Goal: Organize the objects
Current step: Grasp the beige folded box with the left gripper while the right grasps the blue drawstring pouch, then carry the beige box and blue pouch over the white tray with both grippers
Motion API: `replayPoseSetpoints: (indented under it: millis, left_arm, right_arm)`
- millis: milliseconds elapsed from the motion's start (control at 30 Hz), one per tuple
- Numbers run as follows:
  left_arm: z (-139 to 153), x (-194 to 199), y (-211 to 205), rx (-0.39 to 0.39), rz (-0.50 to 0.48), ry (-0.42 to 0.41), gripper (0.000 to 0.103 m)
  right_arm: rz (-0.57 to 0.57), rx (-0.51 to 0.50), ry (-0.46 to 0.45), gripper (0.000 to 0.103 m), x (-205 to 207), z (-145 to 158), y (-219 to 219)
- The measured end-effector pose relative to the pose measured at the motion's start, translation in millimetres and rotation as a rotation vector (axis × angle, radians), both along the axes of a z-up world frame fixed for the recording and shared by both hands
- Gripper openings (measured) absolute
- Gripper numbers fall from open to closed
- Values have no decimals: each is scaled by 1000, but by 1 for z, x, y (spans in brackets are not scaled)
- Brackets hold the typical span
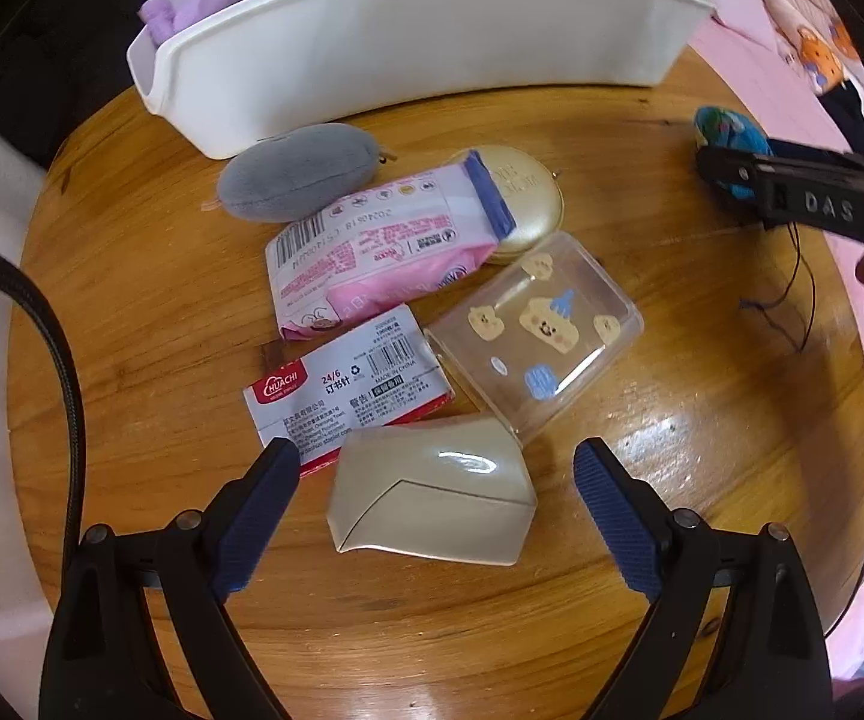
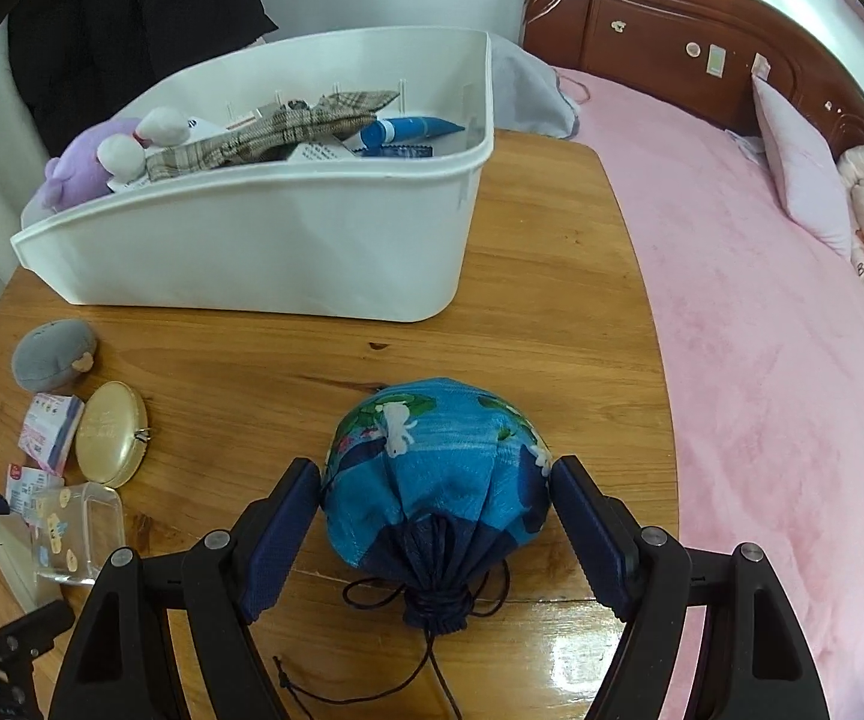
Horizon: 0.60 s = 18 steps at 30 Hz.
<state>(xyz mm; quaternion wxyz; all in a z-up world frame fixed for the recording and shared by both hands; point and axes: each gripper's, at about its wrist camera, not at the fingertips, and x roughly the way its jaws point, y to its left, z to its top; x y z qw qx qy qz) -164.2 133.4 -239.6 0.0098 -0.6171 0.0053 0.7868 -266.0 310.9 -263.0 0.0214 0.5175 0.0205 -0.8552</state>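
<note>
My left gripper (image 1: 437,465) is open and points down at the wooden table (image 1: 132,300). A glossy beige box (image 1: 432,504) lies between its blue pads, with a gap on each side. Beyond it lie a staples card (image 1: 348,384), a clear sticker box (image 1: 540,330), a pink wipes pack (image 1: 372,246), a gold compact (image 1: 522,192) and a grey plush pouch (image 1: 294,171). My right gripper (image 2: 435,477) straddles a blue drawstring pouch (image 2: 432,456). Its pads stand close beside the pouch's sides, and the pouch looks unsqueezed on the table.
A white bin (image 2: 252,252) stands at the back of the table, holding a purple plush, plaid cloth and a blue tube. A pink bed (image 2: 762,360) runs along the table's right edge. A black cable (image 1: 66,360) hangs at the left.
</note>
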Motion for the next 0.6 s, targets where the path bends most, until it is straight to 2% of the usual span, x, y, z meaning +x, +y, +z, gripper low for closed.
replayPoseSetpoints:
  millis: [233,333,500,600]
  left_arm:
    - [-3,9,1,-57,-58,9,91]
    - [-3,11,-1,-77,-67,20,87]
    - [0,18,2,-129,-110,40,66]
    - [0,23,0,-131,-113,40,65]
  right_arm:
    - [-23,4,-12,80,-3,-6,0]
    - [-29,16,-10,80,-3,-7,-2]
    - [-33,55,-6,73,-1,-9,-9]
    - [-33,61,-2,68,1,-8,-11]
